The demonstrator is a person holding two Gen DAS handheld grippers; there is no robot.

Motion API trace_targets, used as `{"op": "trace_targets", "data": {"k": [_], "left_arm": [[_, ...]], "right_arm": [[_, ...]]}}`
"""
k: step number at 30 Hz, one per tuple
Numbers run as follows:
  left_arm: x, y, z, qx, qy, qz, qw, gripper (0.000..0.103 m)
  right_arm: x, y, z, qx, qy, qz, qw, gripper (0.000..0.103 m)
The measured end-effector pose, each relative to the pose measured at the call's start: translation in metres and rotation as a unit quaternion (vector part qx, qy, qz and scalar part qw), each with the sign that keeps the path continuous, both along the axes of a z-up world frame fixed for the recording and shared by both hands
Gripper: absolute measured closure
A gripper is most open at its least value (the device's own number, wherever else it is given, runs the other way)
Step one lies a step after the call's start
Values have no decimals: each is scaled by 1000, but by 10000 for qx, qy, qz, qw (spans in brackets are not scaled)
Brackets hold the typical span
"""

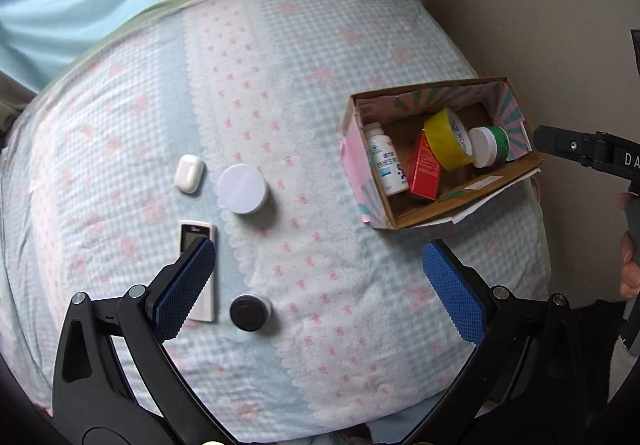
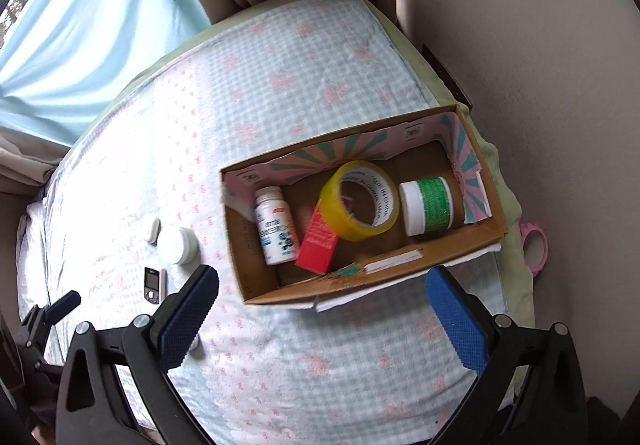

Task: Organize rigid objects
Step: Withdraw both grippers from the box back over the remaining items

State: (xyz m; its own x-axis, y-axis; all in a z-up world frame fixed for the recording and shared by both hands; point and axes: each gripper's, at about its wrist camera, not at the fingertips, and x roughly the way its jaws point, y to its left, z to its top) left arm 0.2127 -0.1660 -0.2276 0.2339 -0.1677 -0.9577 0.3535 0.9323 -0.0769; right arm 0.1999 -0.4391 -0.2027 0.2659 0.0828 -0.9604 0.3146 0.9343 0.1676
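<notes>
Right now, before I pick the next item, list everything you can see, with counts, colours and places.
cardboard box: 1, brown with pink-teal lining, right side of bed
pill bottle: 1, white, in box
carton: 1, red, in box
tape roll: 1, yellow, in box
green-labelled jar: 1, white lid, in box
earbud case: 1, white, on quilt
round jar: 1, white, beside case
remote control: 1, white, on quilt
black-lidded jar: 1, near edge
pink tape roll: 1, beyond box
left gripper: open
right gripper: open
</notes>
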Motion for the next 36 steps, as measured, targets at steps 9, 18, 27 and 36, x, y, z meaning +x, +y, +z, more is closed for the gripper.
{"op": "trace_targets", "data": {"k": [9, 18, 27, 36], "left_arm": [[-14, 110, 28, -235, -281, -272, 9990, 0], [-9, 199, 35, -59, -554, -644, 9964, 0], [9, 229, -41, 86, -91, -687, 9976, 0], [12, 196, -145, 247, 140, -818, 9962, 1]], "right_arm": [[-38, 112, 44, -471, -373, 73, 9982, 0], [-64, 220, 34, -259, -628, -23, 9977, 0], [-84, 293, -41, -174, -485, 279, 9983, 0], [-99, 322, -140, -348, -684, 566, 9954, 0]]}}
